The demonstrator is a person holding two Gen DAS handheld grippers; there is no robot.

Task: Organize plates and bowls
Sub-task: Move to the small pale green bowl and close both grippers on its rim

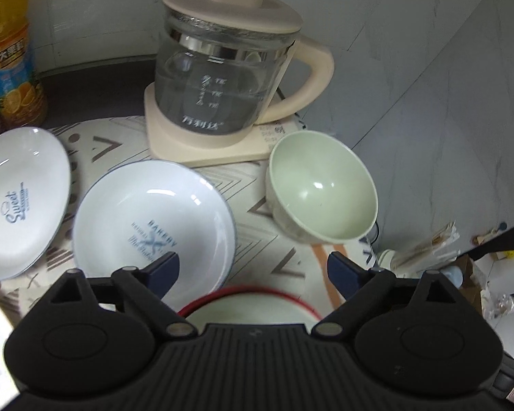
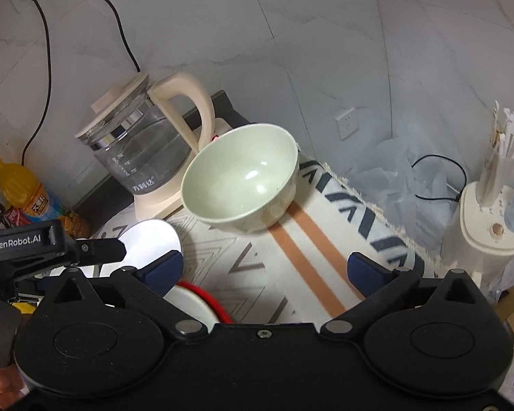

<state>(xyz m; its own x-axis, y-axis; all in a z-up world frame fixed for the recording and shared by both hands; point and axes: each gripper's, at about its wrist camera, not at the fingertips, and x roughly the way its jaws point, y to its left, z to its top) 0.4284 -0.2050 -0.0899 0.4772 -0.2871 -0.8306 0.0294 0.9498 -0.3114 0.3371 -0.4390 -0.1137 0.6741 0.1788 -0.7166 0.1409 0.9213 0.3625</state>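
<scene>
My left gripper (image 1: 253, 270) spread wide, nothing between; right gripper (image 2: 265, 270) same. Red-rimmed dish (image 1: 246, 303) just below both. Green bowl (image 2: 243, 178) ahead, tilted against kettle (image 2: 144, 147). Risk: careless grab tips bowl, knocks kettle base.

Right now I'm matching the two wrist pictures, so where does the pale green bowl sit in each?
Left wrist: the green bowl is right of centre, tilted, just right of the kettle's base.
Right wrist: the green bowl is at centre, on the patterned cloth.
Shared landmark: the glass kettle, behind and left of the bowl in both views.
</scene>
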